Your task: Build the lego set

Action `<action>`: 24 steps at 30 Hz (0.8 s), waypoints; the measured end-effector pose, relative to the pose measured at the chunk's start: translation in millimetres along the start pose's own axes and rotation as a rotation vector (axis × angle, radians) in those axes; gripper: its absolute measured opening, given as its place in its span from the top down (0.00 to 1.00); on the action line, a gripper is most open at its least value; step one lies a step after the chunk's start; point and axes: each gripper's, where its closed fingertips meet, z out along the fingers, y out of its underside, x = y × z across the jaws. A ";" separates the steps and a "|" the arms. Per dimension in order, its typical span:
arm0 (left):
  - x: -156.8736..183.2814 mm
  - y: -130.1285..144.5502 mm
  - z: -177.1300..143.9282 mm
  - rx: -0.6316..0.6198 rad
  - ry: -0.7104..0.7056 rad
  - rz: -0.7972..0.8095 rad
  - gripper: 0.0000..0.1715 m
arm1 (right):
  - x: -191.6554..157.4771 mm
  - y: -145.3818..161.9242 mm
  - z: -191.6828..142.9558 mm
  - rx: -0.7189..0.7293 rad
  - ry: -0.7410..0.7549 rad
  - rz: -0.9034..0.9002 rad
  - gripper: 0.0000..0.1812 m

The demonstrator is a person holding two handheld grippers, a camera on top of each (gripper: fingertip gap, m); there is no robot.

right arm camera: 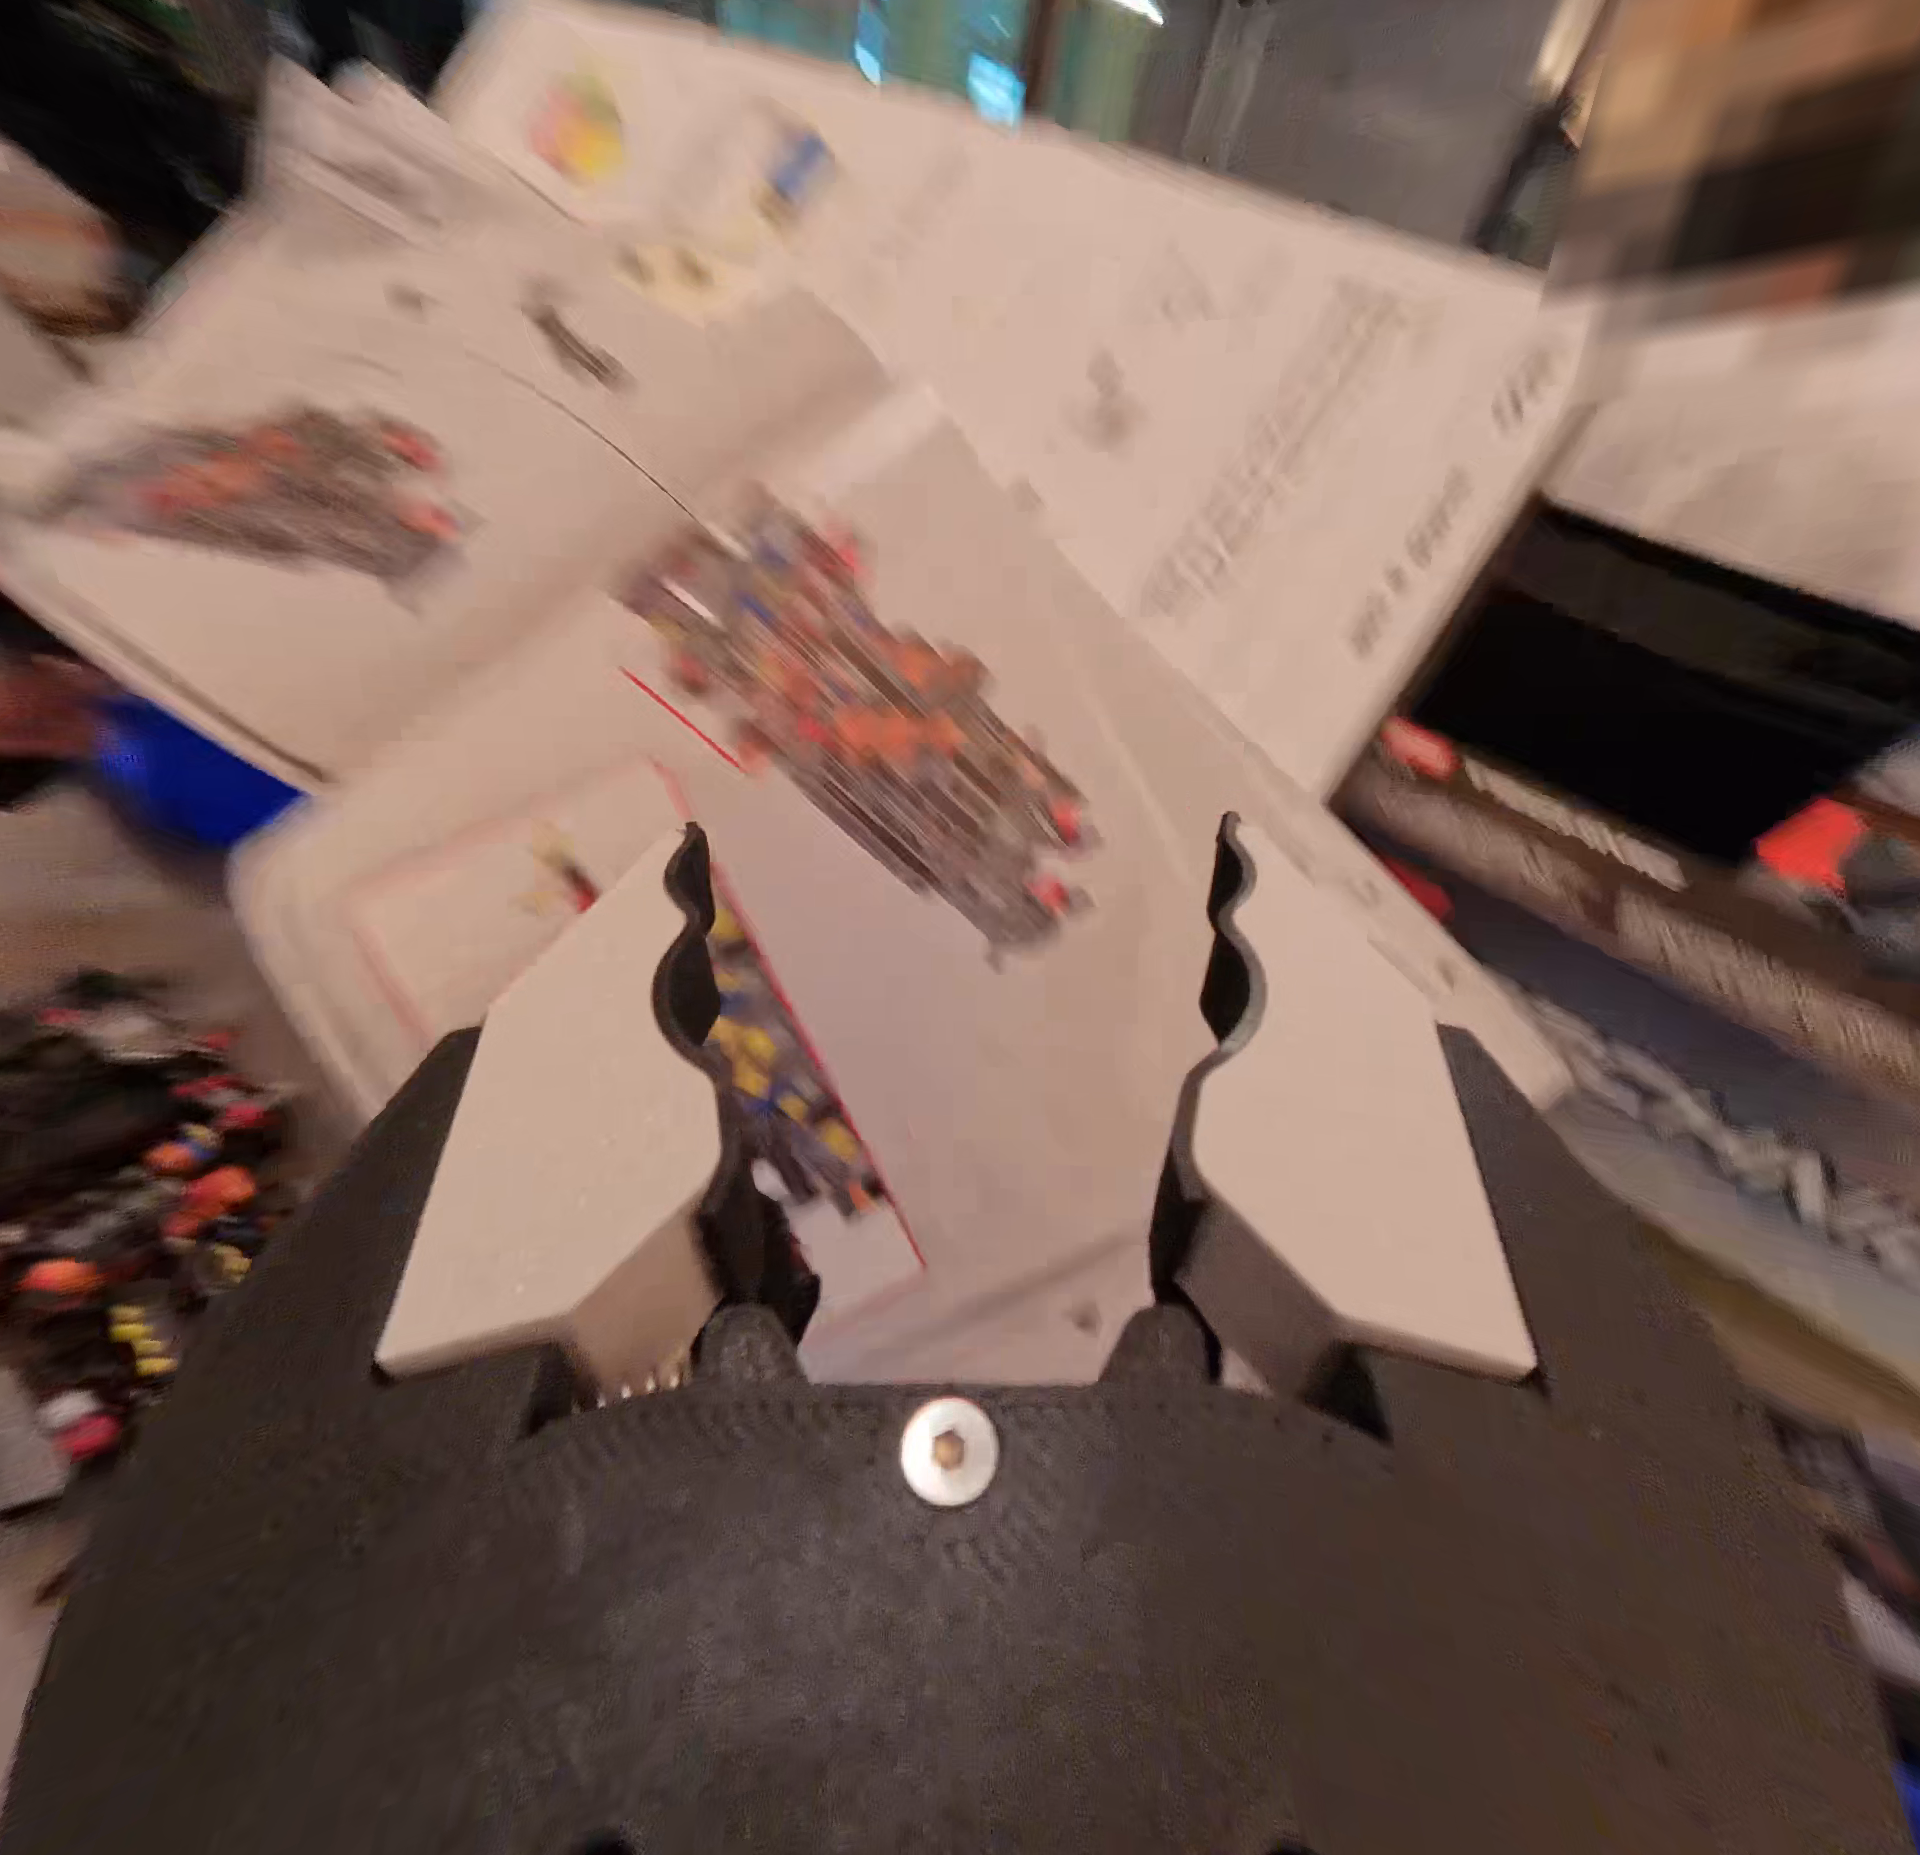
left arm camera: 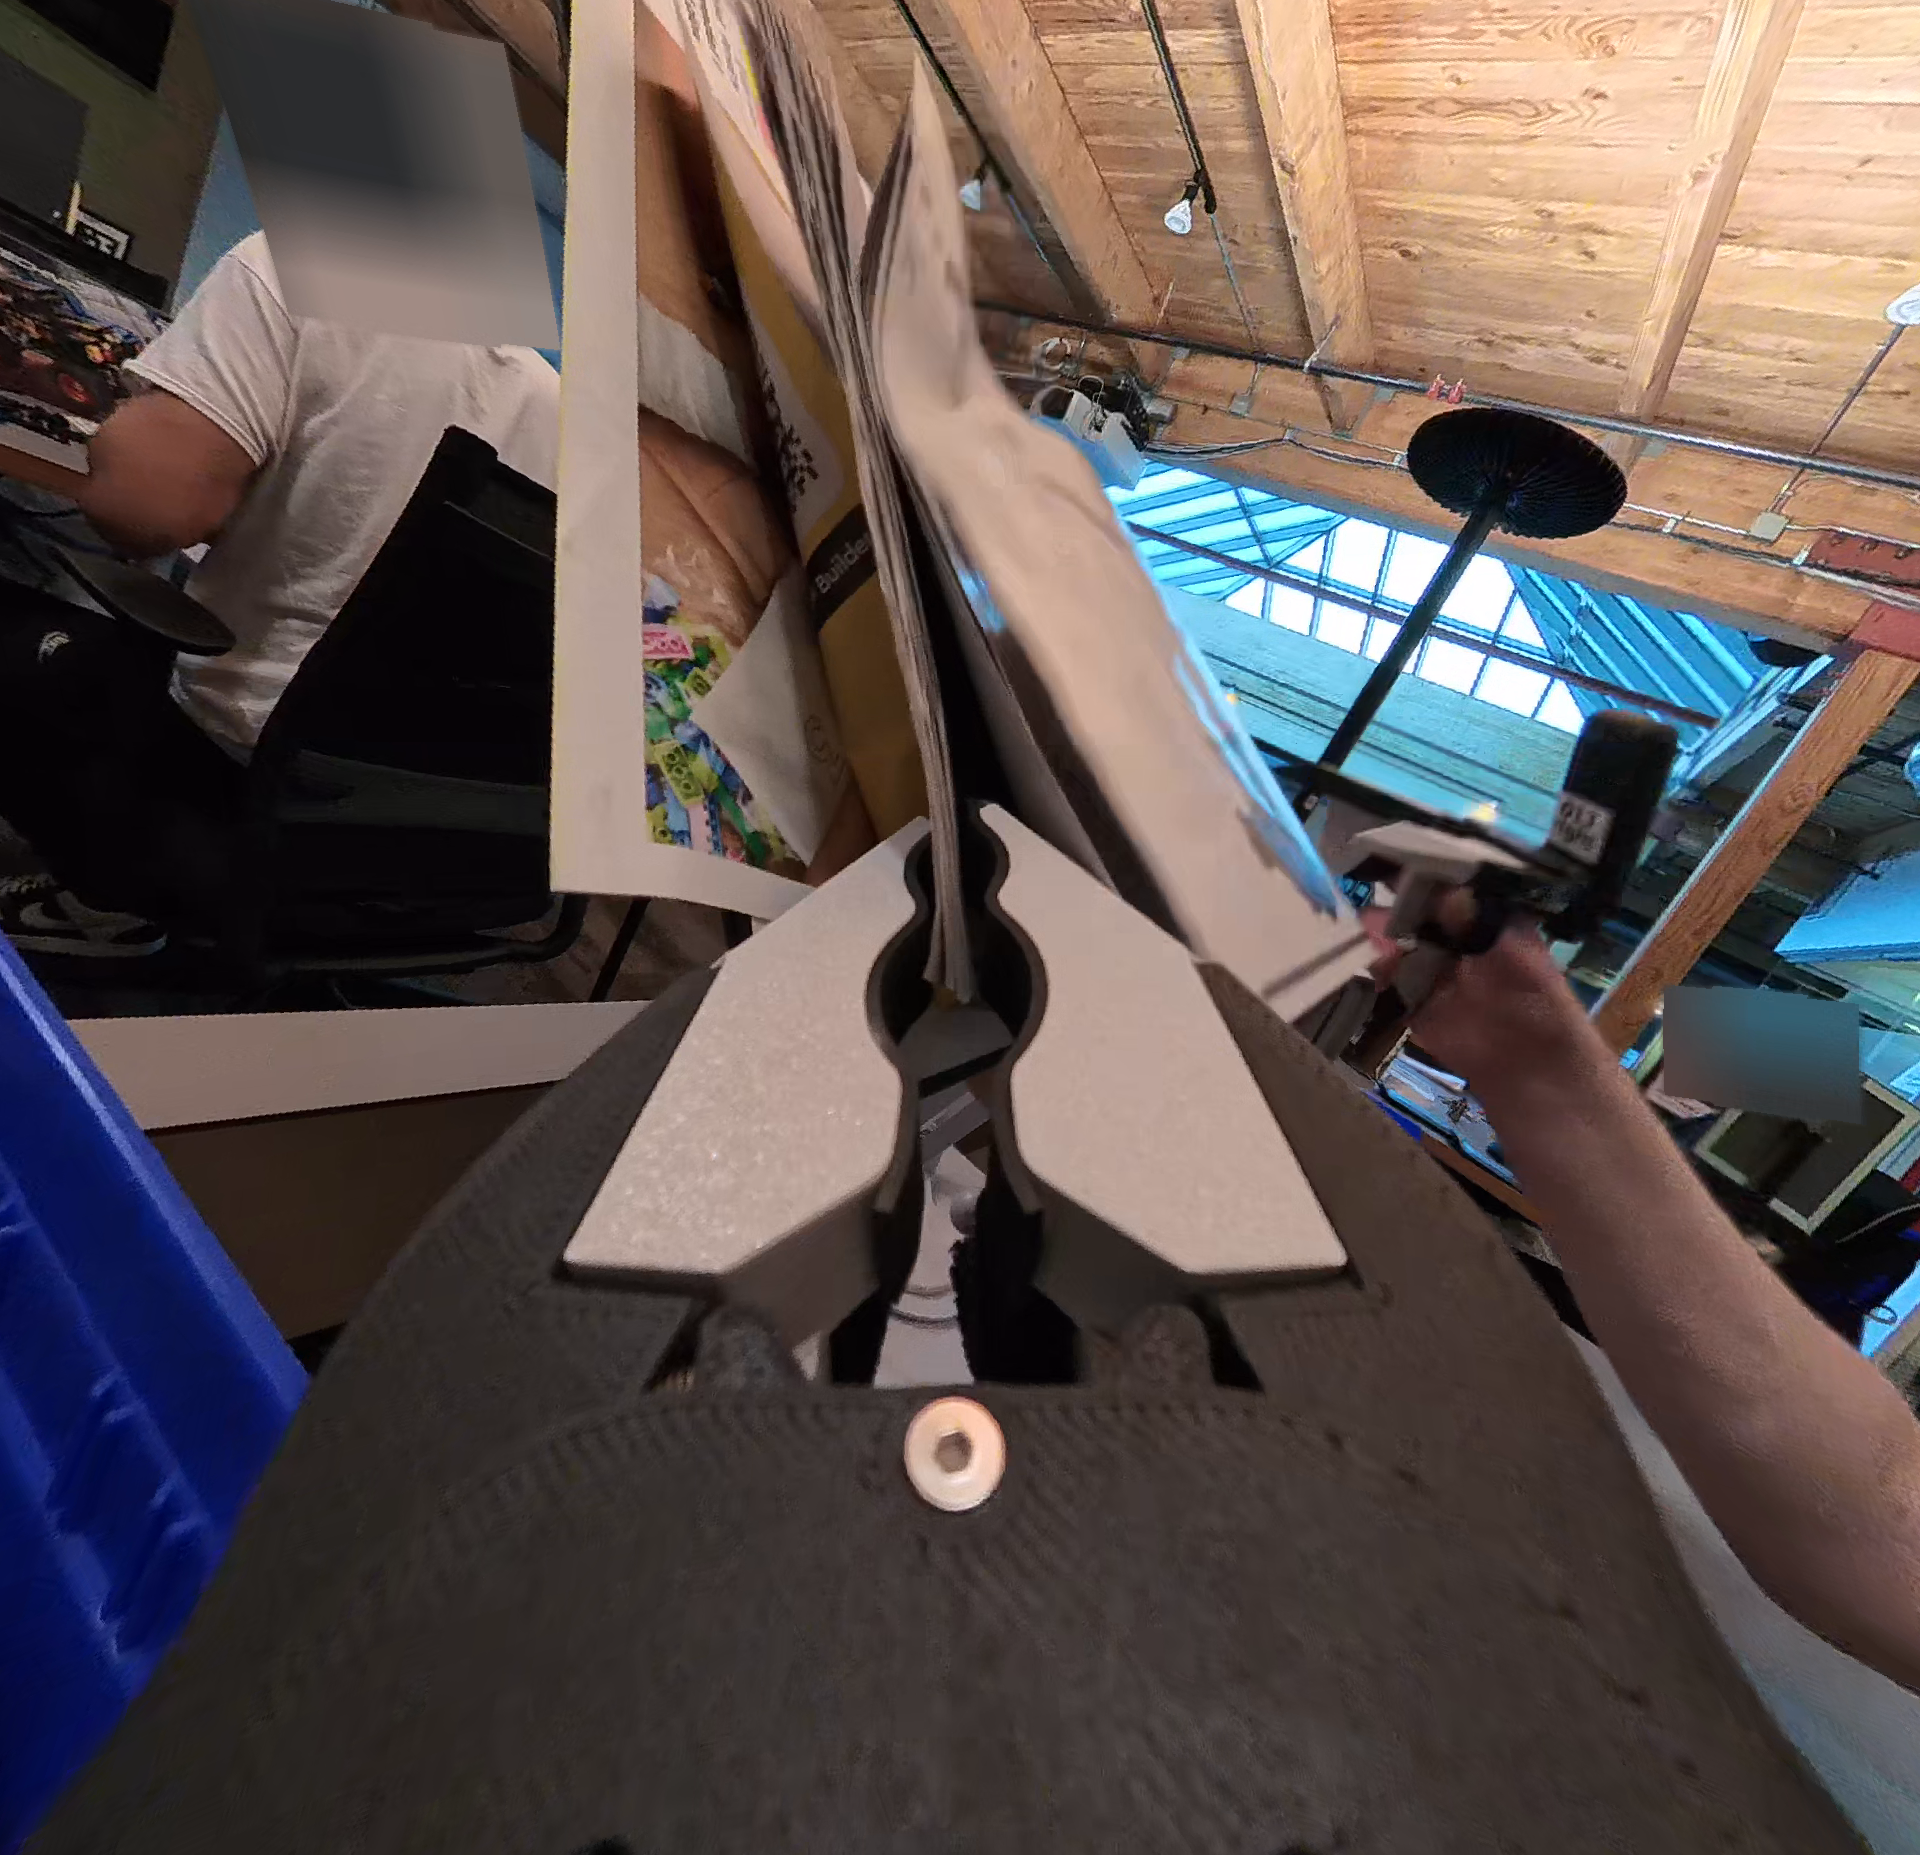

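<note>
The left gripper (left arm camera: 961,870) has its fingers pinched tight on the instruction booklet (left arm camera: 914,517), lifted upright with pages fanning loose. The right gripper (right arm camera: 961,932) hangs wide open and empty over a blurred open page. Best to keep the pinch near the spine while the right fingers catch a single page edge.

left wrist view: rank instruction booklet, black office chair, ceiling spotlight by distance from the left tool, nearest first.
1. Instruction booklet: clamped between the left tool fingers, fanning upward from them.
2. Black office chair: to the left, behind the booklet's open cover, with a seated person in it.
3. Ceiling spotlight: top centre, on the track under the wooden ceiling, clearly farthest.
</note>
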 end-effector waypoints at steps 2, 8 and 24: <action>-0.1 0.6 0.3 -0.002 -0.003 0.003 1.00 | 22.9 41.1 6.3 -0.101 0.083 0.026 0.48; 0.5 0.0 -0.1 -0.006 -0.012 0.019 1.00 | 29.8 78.9 25.0 -0.160 0.127 -0.016 0.58; -1.0 2.0 0.6 -0.008 -0.009 0.014 1.00 | -161.4 -79.7 12.5 0.184 -0.647 0.096 0.72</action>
